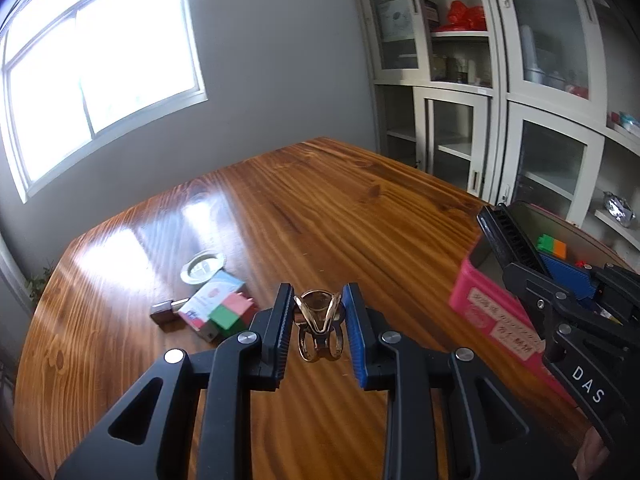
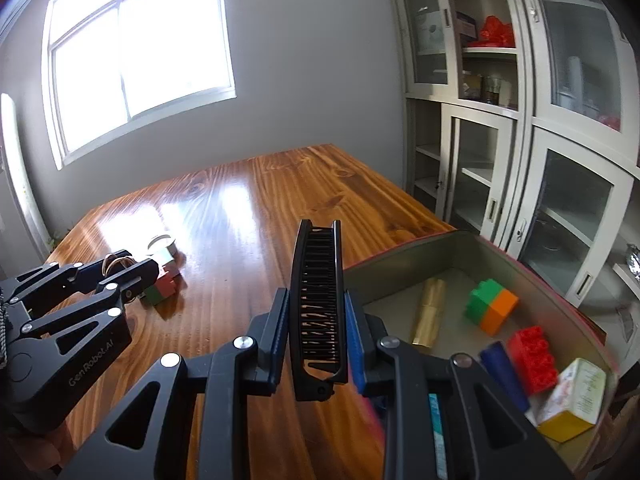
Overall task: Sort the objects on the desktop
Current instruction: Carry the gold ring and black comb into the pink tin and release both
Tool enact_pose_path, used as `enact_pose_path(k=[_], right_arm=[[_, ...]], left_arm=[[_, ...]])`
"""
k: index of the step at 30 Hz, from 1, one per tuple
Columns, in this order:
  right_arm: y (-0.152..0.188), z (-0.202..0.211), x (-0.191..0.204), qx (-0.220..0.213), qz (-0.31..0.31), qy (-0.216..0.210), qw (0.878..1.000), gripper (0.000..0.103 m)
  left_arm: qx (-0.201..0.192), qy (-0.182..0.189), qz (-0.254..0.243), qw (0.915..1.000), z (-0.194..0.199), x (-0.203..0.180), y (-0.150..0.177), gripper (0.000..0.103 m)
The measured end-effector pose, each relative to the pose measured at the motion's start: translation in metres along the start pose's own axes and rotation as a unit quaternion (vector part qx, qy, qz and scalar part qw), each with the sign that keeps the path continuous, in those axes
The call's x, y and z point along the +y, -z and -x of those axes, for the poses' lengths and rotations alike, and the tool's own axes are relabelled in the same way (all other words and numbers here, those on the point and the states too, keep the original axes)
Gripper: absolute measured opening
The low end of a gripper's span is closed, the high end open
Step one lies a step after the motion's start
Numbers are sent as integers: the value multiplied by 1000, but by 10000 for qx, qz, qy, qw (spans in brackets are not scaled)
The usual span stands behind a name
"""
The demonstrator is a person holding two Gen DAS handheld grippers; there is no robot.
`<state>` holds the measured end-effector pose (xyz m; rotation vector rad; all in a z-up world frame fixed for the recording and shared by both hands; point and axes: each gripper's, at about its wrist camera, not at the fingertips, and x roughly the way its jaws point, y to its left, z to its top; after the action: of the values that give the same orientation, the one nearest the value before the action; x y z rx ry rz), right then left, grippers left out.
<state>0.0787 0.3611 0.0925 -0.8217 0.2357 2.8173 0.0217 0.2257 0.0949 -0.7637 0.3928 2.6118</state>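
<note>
With my left gripper (image 1: 318, 330) clamping a gold clip (image 1: 319, 326) above the table (image 1: 320, 200) and my right gripper (image 2: 316, 330) pinching a comb (image 2: 318, 304) beside the tin (image 2: 460, 248), either thin item risked slipping out.

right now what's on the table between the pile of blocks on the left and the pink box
Only bare wooden table lies between the block pile and the pink box; the left wrist view shows it. The left tool, holding a gold clip, hangs above that stretch.

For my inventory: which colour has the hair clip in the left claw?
Gold, shiny metal hair clip; the left wrist view shows it best.
</note>
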Motion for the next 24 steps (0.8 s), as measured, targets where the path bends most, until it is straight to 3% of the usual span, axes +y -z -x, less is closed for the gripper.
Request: enact_pose_path(k=[24], right_arm=[[19,39,-88,-91,-541,445,9975,29]], left_arm=[[-9,574,-678,9960,3,-101,-18,28]])
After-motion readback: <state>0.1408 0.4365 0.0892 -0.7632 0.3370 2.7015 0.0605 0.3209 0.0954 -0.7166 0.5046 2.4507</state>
